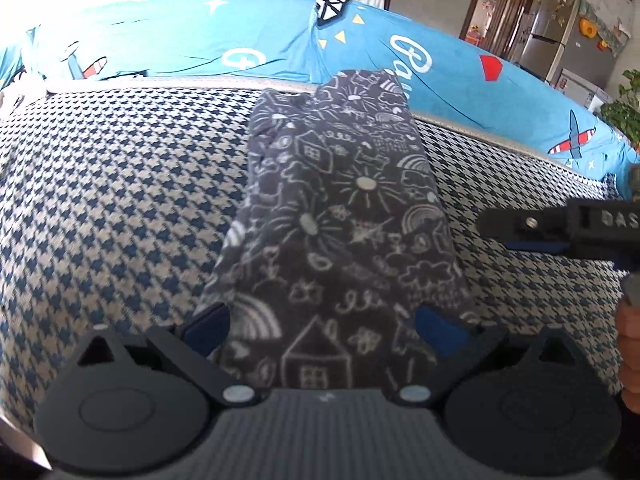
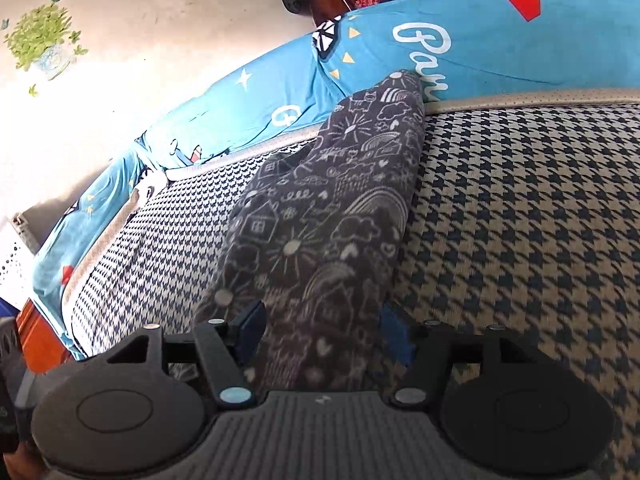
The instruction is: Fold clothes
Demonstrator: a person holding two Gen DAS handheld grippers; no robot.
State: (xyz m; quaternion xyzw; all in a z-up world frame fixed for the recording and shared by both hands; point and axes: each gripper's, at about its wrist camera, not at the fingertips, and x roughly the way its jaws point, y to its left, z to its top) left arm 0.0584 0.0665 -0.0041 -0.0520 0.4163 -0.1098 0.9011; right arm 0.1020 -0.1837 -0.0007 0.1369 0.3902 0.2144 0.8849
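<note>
Lying lengthwise down the middle of a houndstooth-woven cover (image 1: 120, 184), the dark grey garment (image 1: 344, 216) forms a long, narrow, folded strip of soft, fleecy-looking fabric, printed all over with chalk-white doodles of houses, suns, rainbows and clouds. Its far end climbs slightly onto a smooth bright-blue sheet (image 1: 160, 40) patterned with stars, triangles, planes and cursive white lettering, which sits behind a pale perforated piping edge (image 1: 200, 80).

The left gripper (image 1: 320, 324) has its blue-padded fingers spread wide, one on each side of the strip's near end, with the cloth passing between them unpinched. The right gripper (image 2: 324, 332) stands the same way in its own view: jaws parted, blue pads flanking the near end of the cloth, not closed on it. From the left wrist view the right gripper's matte black body shows at the right edge, hovering above the cover just beside the garment, with part of a hand (image 1: 630, 344) below it.

A ribbed grey plastic housing and round black discs fill the foreground of both views.
</note>
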